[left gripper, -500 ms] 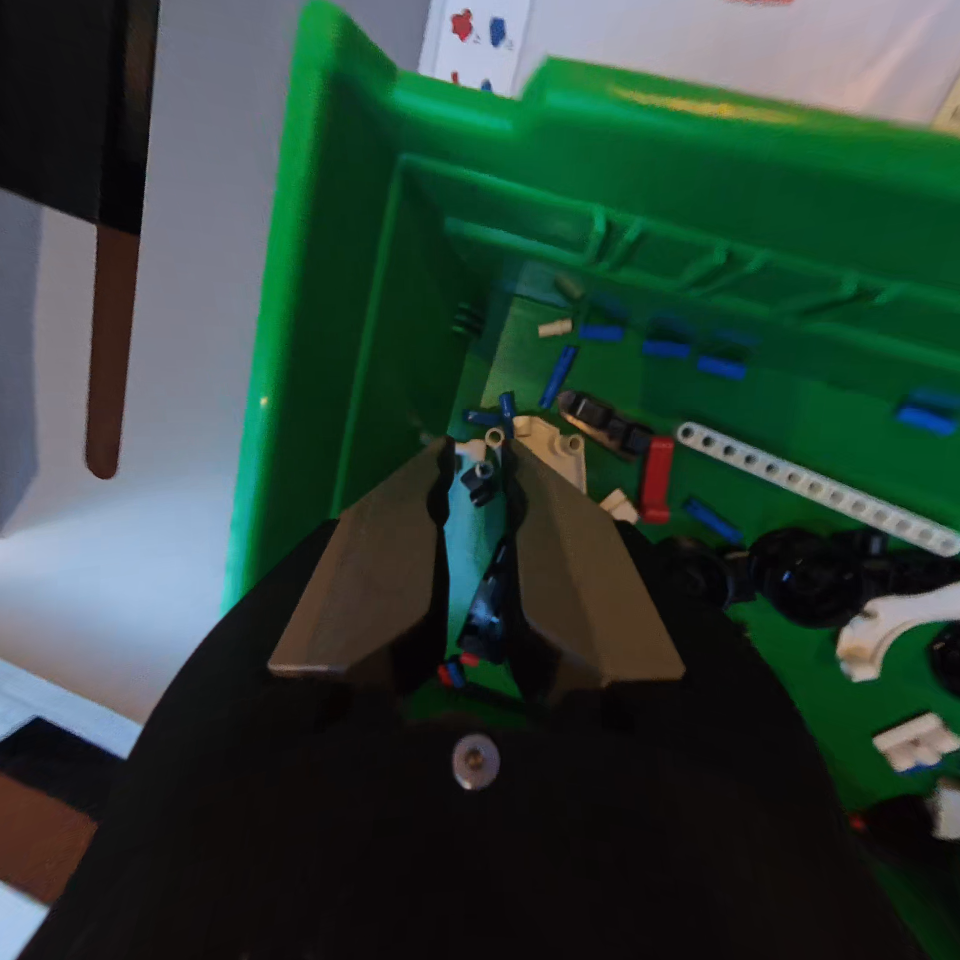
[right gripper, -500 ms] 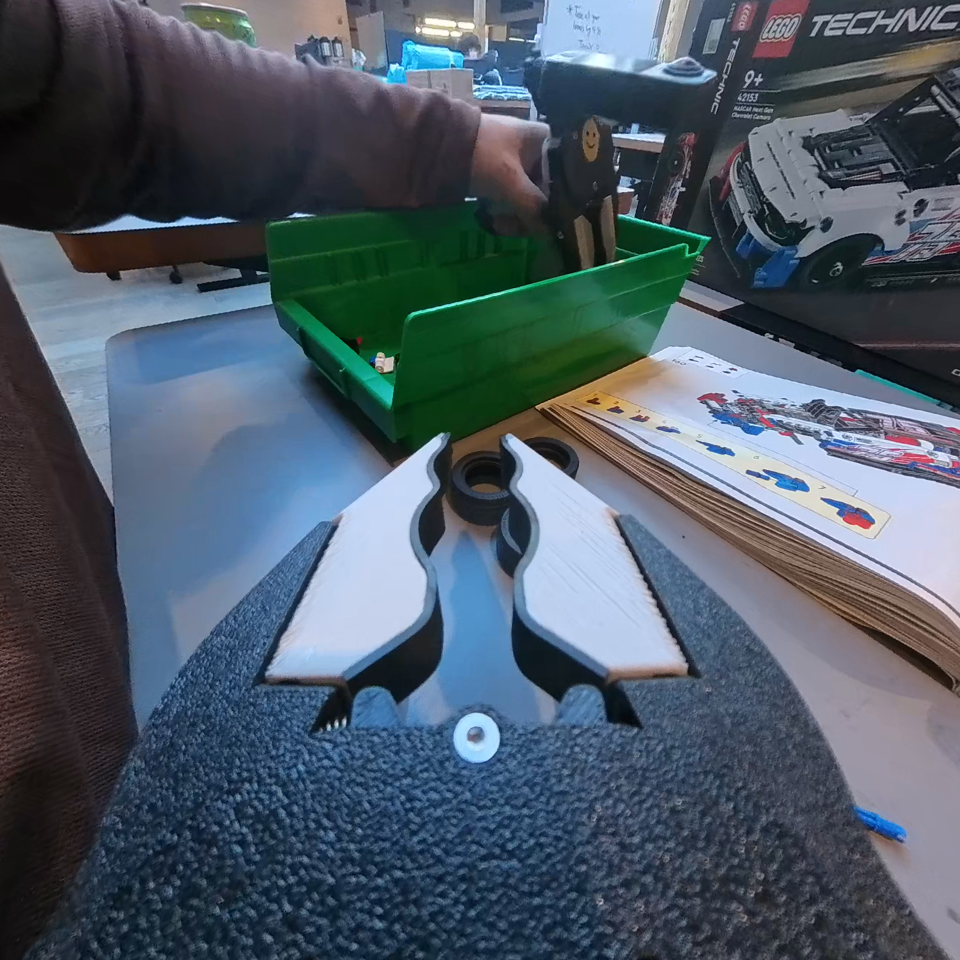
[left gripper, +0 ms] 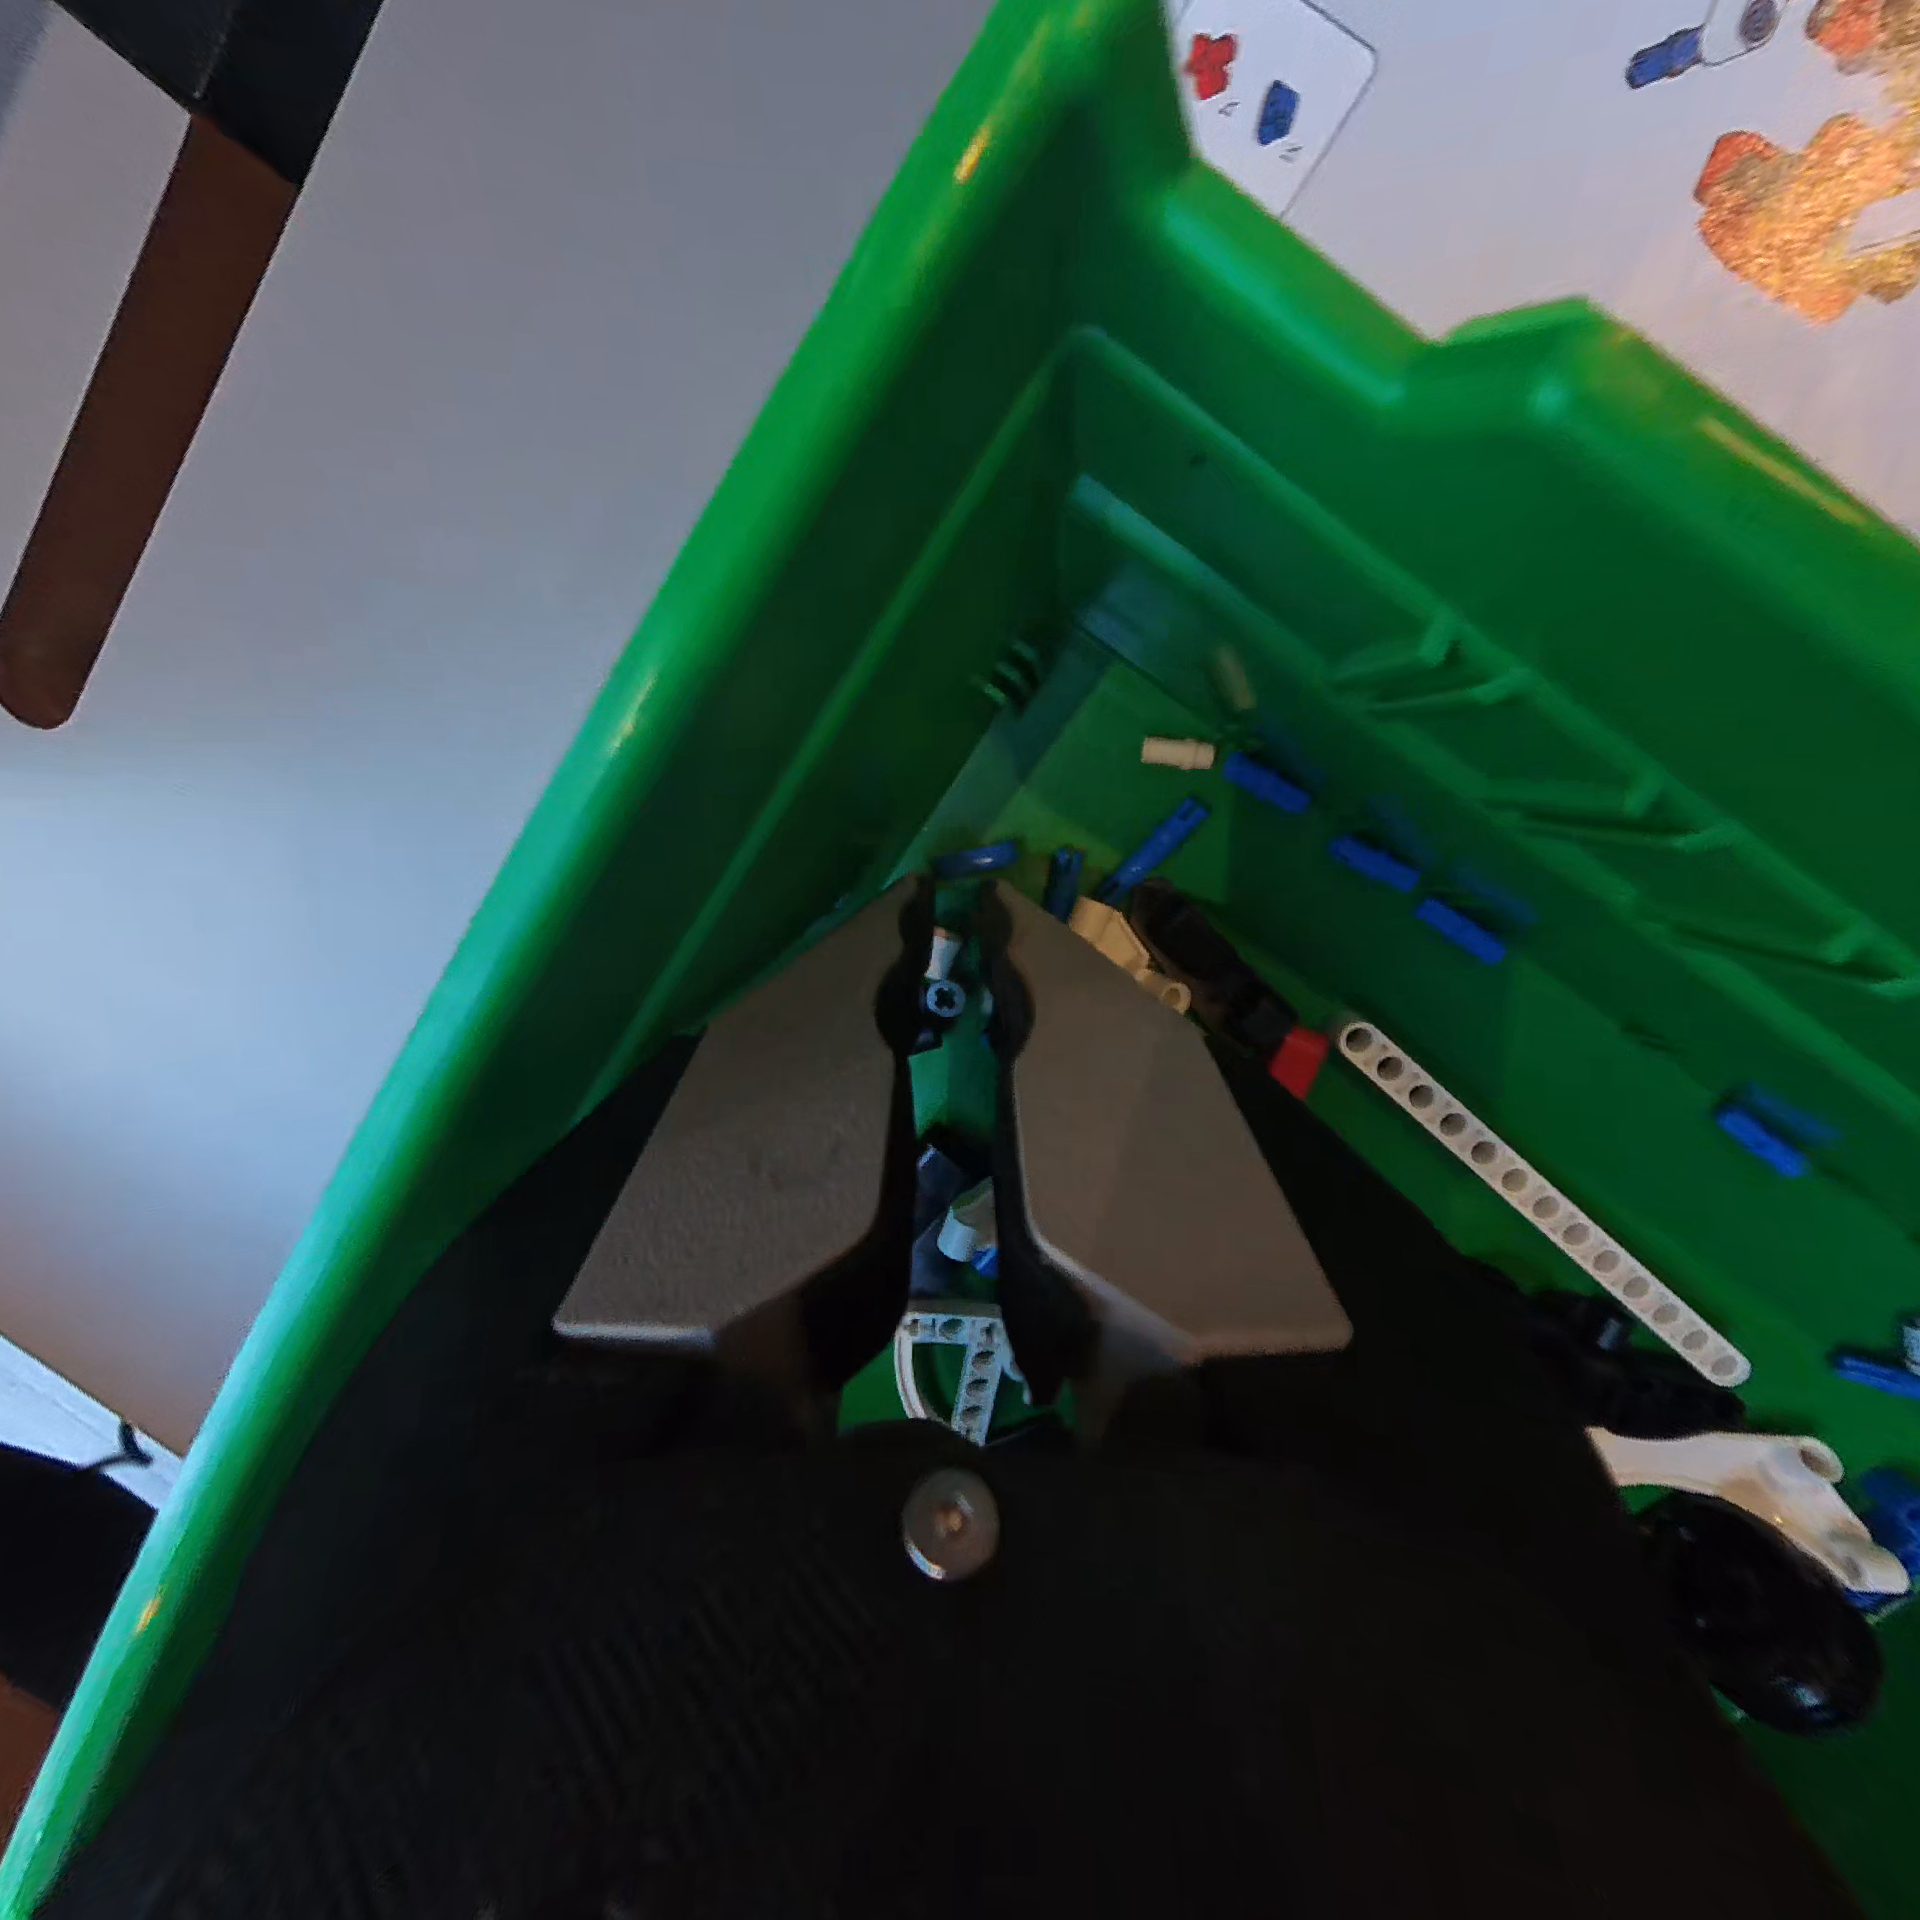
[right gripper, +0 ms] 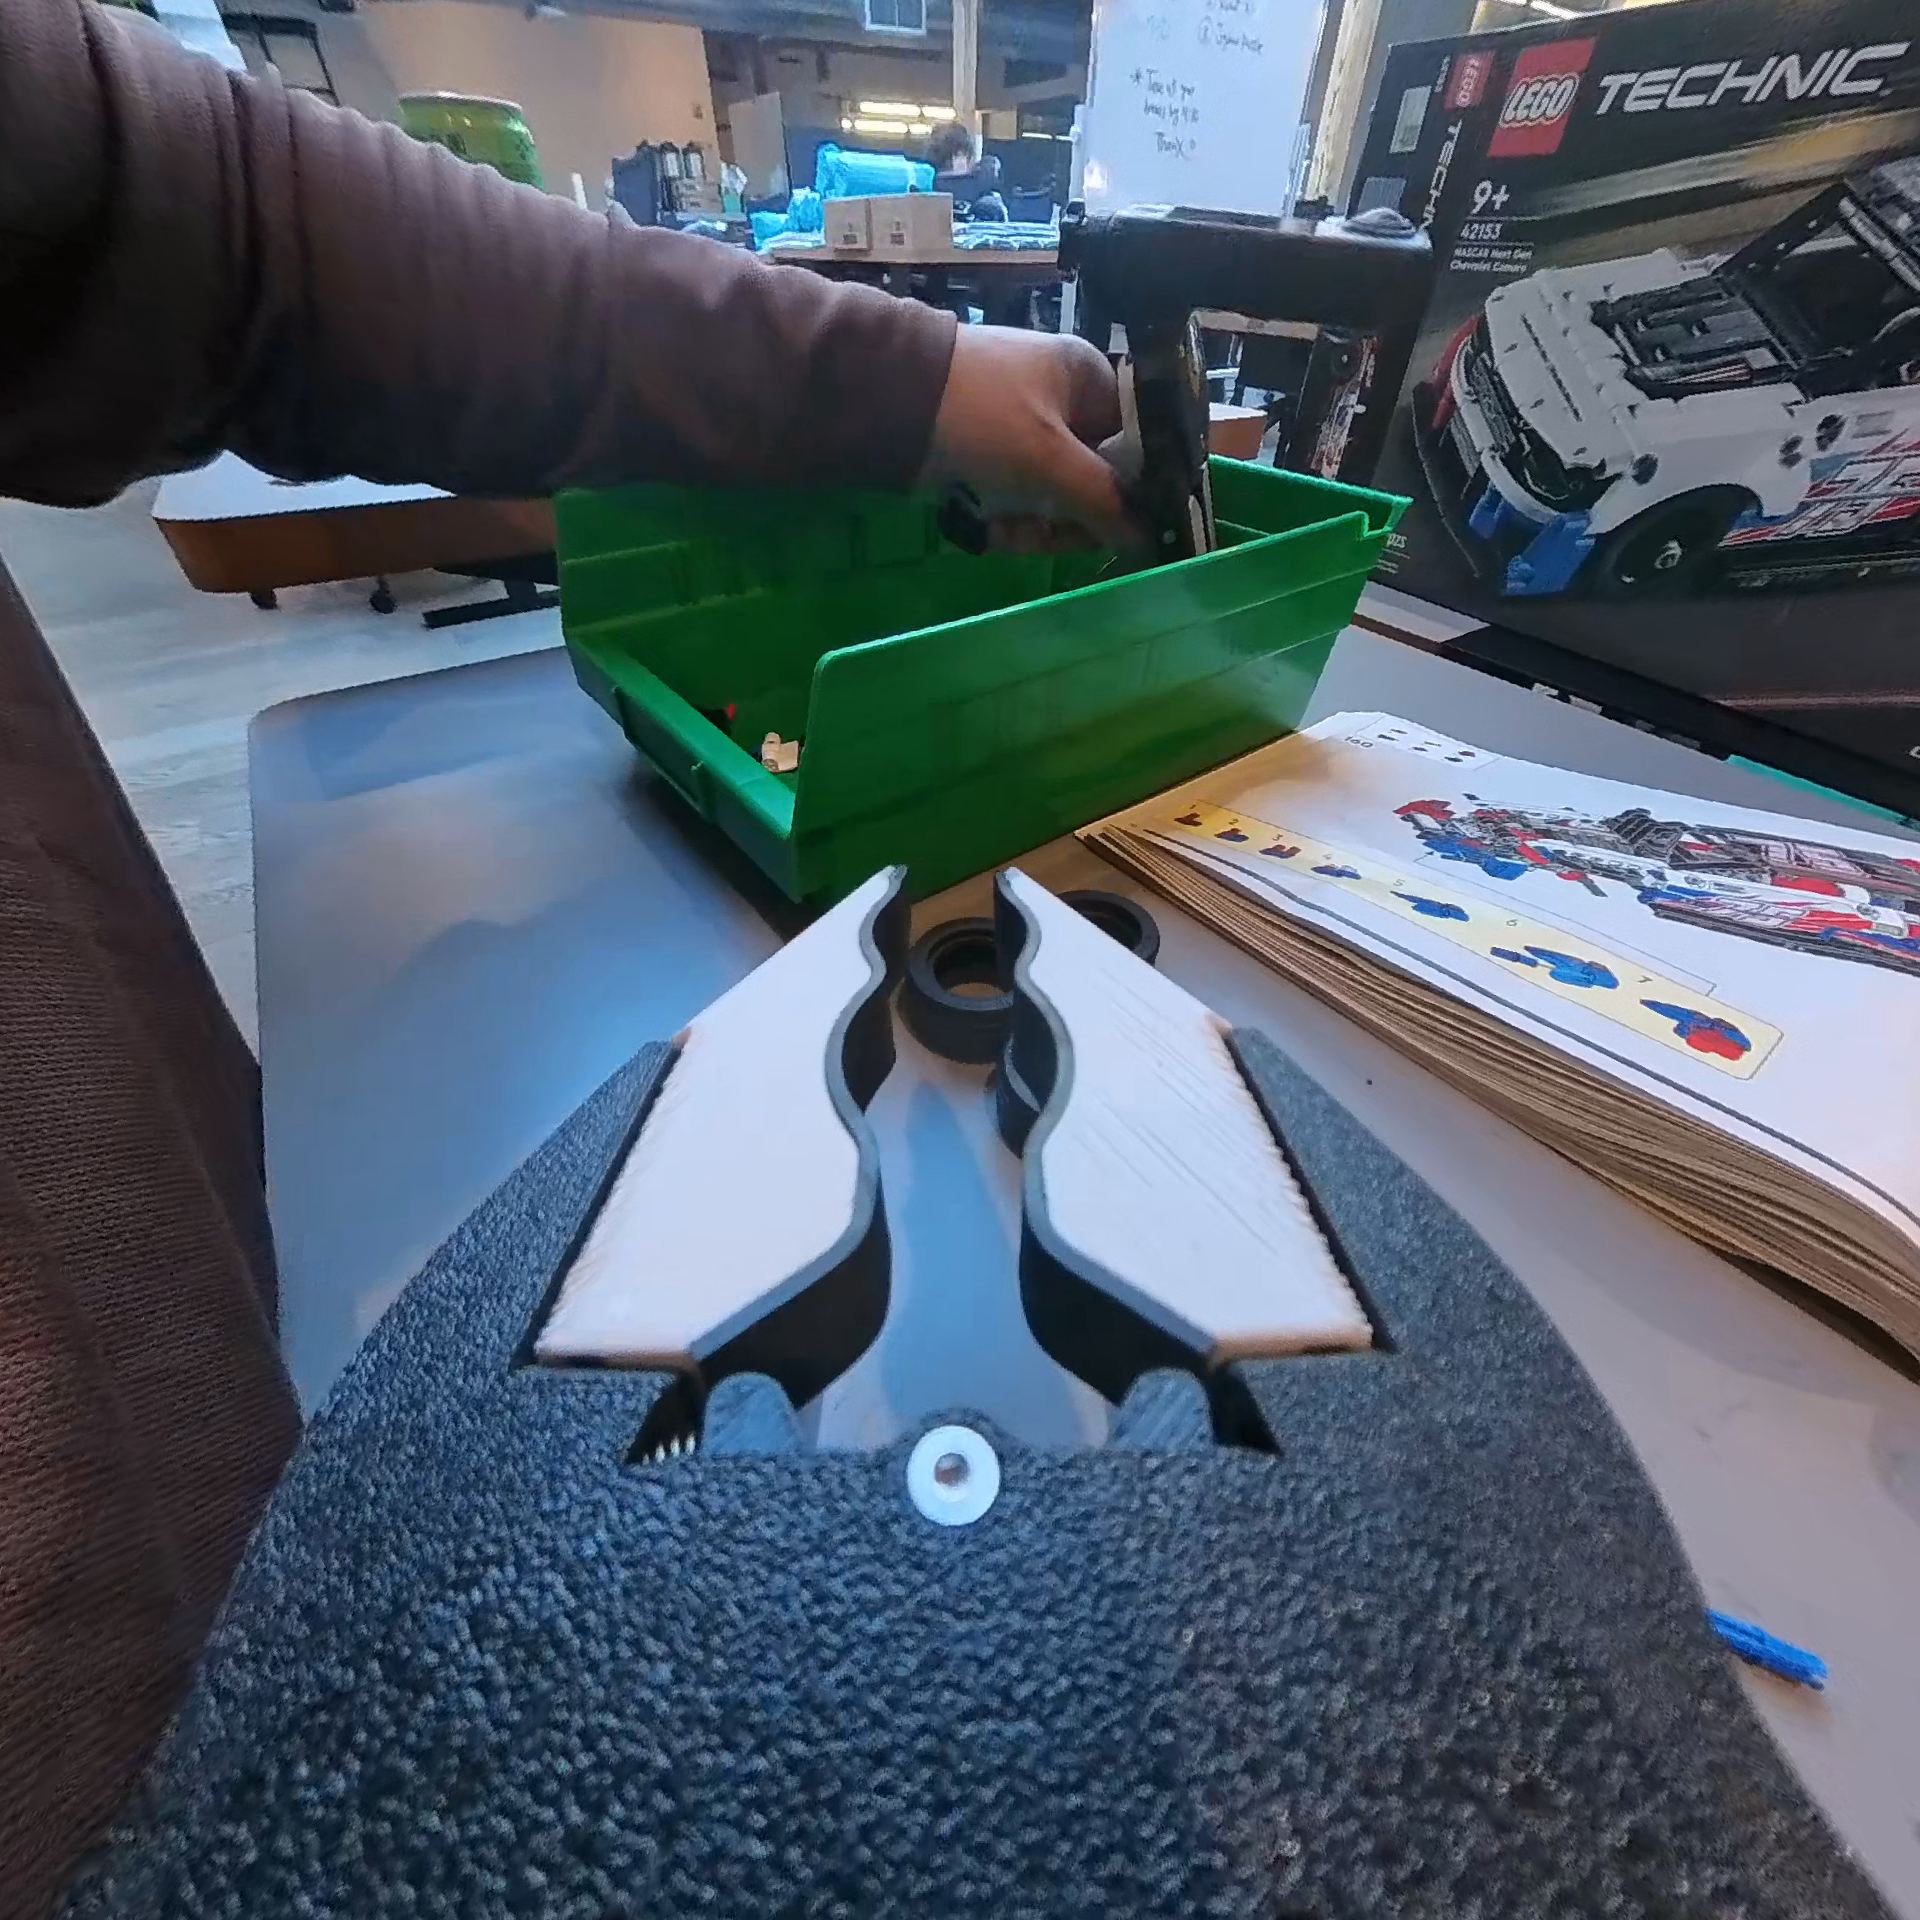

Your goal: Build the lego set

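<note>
A green bin (left gripper: 727,727) holds loose Lego pieces: blue pins (left gripper: 1371,862), a long white beam (left gripper: 1538,1205), a red piece (left gripper: 1299,1055) and black wheels (left gripper: 1766,1631). My left gripper (left gripper: 954,896) is down inside the bin near its corner, shut on a small dark connector with a cross hole (left gripper: 940,1003). The right wrist view shows the bin (right gripper: 1039,707) with a hand holding the left gripper (right gripper: 1174,468) in it. My right gripper (right gripper: 951,883) is narrowly open and empty, low over the grey table, just short of black tyres (right gripper: 956,997).
An open instruction booklet (right gripper: 1558,935) lies right of the bin, and the set's box (right gripper: 1662,364) stands behind it. A loose blue pin (right gripper: 1766,1662) lies on the table at the right. A sleeved arm (right gripper: 520,343) reaches across to the bin. Left tips to right tips: about 30 centimetres.
My left gripper has turned and shifted inside the bin, with the small dark connector still between its fingers. My right gripper has not moved.
</note>
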The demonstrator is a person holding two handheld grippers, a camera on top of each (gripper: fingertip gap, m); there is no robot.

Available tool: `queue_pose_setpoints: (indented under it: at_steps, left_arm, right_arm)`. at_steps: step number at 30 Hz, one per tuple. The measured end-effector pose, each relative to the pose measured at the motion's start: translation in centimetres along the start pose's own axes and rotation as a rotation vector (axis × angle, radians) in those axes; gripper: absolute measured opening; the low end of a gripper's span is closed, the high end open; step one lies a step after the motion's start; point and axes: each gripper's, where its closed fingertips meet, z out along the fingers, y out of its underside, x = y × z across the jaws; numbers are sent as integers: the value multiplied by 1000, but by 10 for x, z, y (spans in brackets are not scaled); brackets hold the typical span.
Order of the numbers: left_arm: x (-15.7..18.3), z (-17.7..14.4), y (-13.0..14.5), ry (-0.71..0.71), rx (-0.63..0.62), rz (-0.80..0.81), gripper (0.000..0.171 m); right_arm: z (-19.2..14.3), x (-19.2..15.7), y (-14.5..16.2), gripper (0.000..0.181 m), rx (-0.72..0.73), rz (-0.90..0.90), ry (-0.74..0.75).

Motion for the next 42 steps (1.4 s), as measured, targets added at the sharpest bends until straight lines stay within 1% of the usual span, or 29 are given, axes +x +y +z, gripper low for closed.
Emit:
queue_pose_setpoints:
  at_steps: [3,6,12,19,22,25,29,32,35,38,42]
  left_arm:
    - [2,-1,-1,-25,16,117,15]
    - [4,-2,-4,-73,35,209,18]
    - [5,1,-8,-56,36,158,12]
    - [8,1,-10,-34,48,285,12]
    - [10,0,-7,-22,48,352,12]
    - [10,-6,-4,-59,80,423,12]
    - [17,-28,-9,-117,161,512,12]
    - [21,-54,-13,-194,225,569,11]
    - [30,-84,-17,-253,296,579,12]
    - [53,-116,-22,-279,372,587,12]
    - [114,-158,-39,-262,497,651,12]
  right_arm:
    - [0,-1,0,14,3,-4,-3]
    - [0,-2,-1,14,5,-9,-4]
    - [0,-2,-1,13,4,-14,-3]
    - [0,-2,0,13,4,-12,-5]
    - [0,-2,-1,13,6,-11,-5]
    - [0,-2,-1,13,8,-9,-6]
    - [0,-2,-1,13,6,-5,-9]
    - [0,-2,0,13,4,-7,-11]
    - [0,-3,-1,13,5,-14,-11]
    - [0,-6,0,12,1,-28,-14]
    - [-5,-20,-1,12,4,-31,-39]
